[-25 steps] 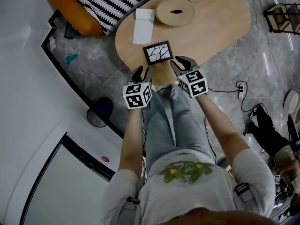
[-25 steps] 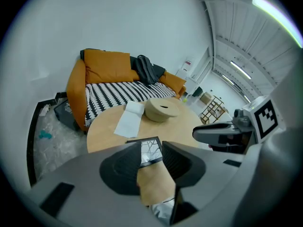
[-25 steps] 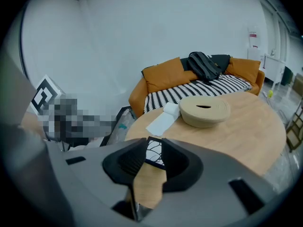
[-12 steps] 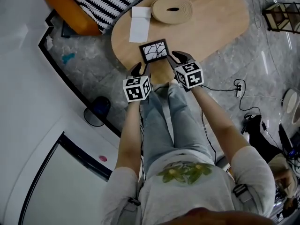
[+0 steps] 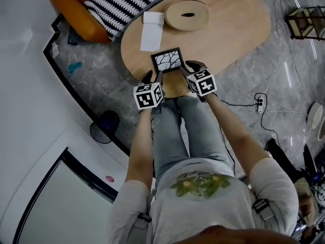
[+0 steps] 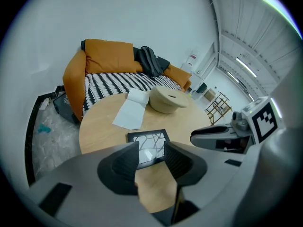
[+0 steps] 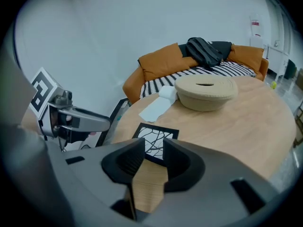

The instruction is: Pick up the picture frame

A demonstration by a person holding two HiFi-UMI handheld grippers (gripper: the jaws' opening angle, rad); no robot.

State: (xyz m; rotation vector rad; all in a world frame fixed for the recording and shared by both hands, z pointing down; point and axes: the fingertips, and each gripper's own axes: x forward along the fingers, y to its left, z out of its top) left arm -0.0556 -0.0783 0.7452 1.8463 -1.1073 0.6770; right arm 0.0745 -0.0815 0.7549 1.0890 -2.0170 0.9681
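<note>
A black picture frame (image 5: 168,60) with a white branch-pattern picture lies flat near the near edge of the oval wooden table (image 5: 223,32). My left gripper (image 5: 153,77) hangs just short of its near left corner, my right gripper (image 5: 191,67) beside its near right corner. Both sets of jaws are opening with nothing between them. In the left gripper view the picture frame (image 6: 147,145) shows beyond the left gripper (image 6: 151,154). The right gripper view has the picture frame (image 7: 156,141) just past the right gripper (image 7: 154,155).
A white folded paper (image 5: 152,31) and a round woven basket (image 5: 188,14) lie farther back on the table. An orange sofa with a striped cover (image 5: 111,1) stands behind. The person's legs (image 5: 177,131) are at the table's near edge. A cable and power strip (image 5: 260,102) lie on the floor.
Both grippers have sunk toward the table and come closer to the frame's near corners. Their jaws have spread wider.
</note>
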